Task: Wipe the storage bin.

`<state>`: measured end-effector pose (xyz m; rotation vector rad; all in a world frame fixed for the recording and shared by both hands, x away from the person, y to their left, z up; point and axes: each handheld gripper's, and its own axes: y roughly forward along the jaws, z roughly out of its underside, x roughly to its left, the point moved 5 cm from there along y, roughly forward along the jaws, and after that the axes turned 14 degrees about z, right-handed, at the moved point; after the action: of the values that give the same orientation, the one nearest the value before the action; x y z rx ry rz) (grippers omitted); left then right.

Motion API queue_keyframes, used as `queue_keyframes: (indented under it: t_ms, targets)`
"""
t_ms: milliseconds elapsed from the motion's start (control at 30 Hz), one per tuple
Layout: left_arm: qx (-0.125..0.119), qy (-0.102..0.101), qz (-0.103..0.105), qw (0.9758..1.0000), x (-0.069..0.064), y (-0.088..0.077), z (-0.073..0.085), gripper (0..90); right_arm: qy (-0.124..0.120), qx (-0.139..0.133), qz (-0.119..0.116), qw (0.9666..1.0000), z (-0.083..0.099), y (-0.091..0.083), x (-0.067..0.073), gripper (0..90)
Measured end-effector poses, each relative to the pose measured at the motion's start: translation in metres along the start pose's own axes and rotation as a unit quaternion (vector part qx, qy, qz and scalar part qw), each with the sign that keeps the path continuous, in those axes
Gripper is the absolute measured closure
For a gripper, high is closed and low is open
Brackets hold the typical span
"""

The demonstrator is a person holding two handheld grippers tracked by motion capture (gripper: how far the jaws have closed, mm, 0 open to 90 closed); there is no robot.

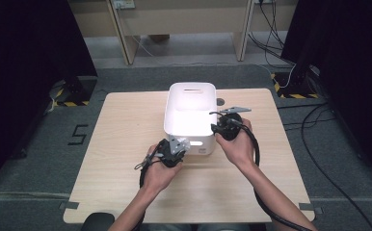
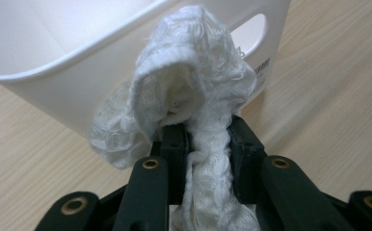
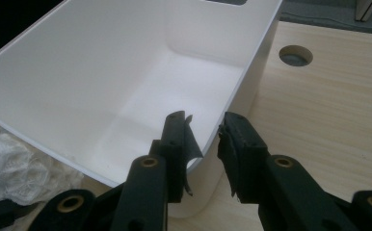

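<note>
Person lifting a white knitted cloth (image 2: 193, 91) toward a white plastic bin (image 1: 191, 103).
Left hand-held gripper (image 2: 201, 144) clamps the cloth at the bin's near wall; right hand-held gripper (image 3: 205, 139) straddles the right rim, jaws parted. Next, likely dropping it inside.

The bin (image 1: 191, 103) is plain white inside and out, smooth and unpatterned, with a small label of dark print on its near wall. The cloth (image 2: 193, 91) is white too, a loose, open, lace-like knit with frayed threads. The left gripper (image 2: 201, 144) has matte black jaws with brass-coloured rivets at the joints, and a grey plate on top in the high view. The right gripper (image 3: 201, 139) is the same black with the same brass-coloured rivets and grey plate. The table (image 1: 126, 125) is pale wood with a fine, light grain, with a round grey hole (image 3: 296, 55). The floor (image 1: 39, 144) is dark grey, marked with yellow-and-black striped tape (image 1: 71, 102).
</note>
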<state>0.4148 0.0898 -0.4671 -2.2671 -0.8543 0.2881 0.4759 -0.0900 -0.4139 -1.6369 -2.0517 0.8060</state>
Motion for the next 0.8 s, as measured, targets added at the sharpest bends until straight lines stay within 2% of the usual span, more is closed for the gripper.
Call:
queue_keyframes:
  t_ms: [33,400,567,800]
  targets:
    - [-0.001,0.005,0.000,1.0000,0.000,0.001,0.000,72.4,0.000,0.000,0.000,1.0000,0.000,0.000,0.000,71.8]
    - [0.007,0.006,0.005,0.9999,-0.001,0.009,0.003,72.4,0.000,-0.001,0.000,1.0000,0.000,0.000,0.000,71.8]
    - [0.014,-0.001,0.011,0.9998,-0.003,0.015,0.008,72.3,-0.002,-0.003,0.000,1.0000,0.000,0.000,0.000,71.8]
    - [0.019,-0.001,0.011,0.9998,-0.003,0.019,0.010,72.4,-0.001,-0.002,0.000,1.0000,0.000,0.000,0.000,71.8]
